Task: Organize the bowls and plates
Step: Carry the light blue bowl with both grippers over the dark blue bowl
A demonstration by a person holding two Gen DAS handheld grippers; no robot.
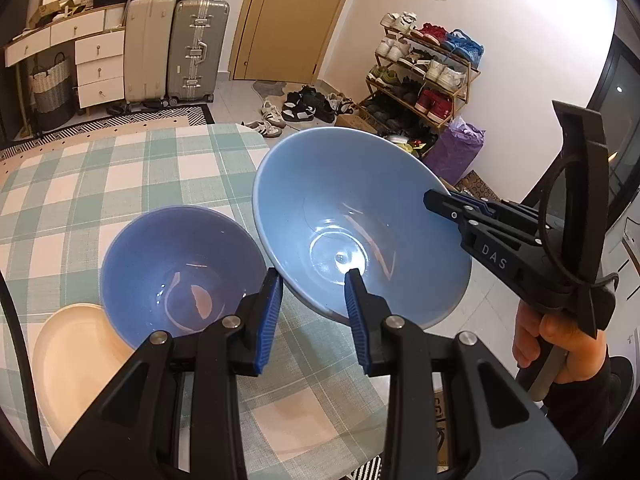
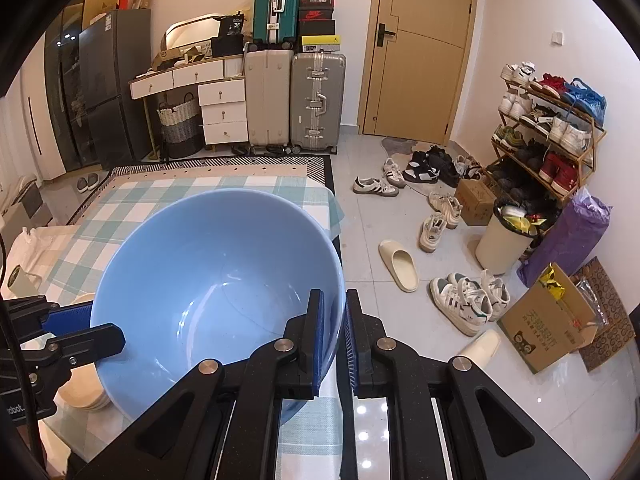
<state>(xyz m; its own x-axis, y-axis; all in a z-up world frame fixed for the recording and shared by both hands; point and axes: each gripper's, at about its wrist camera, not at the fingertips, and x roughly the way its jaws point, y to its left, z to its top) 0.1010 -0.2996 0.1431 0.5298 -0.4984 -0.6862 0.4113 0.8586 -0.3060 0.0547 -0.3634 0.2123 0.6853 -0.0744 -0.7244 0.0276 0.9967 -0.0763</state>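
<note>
A large light-blue bowl (image 1: 352,216) (image 2: 208,288) is held tilted above the checked tablecloth (image 1: 132,176). My right gripper (image 2: 335,328) is shut on its rim, one finger inside and one outside; it also shows in the left wrist view (image 1: 444,198). My left gripper (image 1: 314,296) is open around the bowl's near rim, its right finger inside the bowl. A smaller darker-blue bowl (image 1: 176,268) sits on the table to the left. A cream plate (image 1: 76,364) lies beside it at the near left, partly hidden.
The table edge runs on the right, with tiled floor beyond. Shoes (image 2: 460,300), a cardboard box (image 2: 548,320), a bin (image 2: 504,240) and a shoe rack (image 2: 548,120) stand on the floor. Cream dishes (image 2: 84,392) show under the big bowl.
</note>
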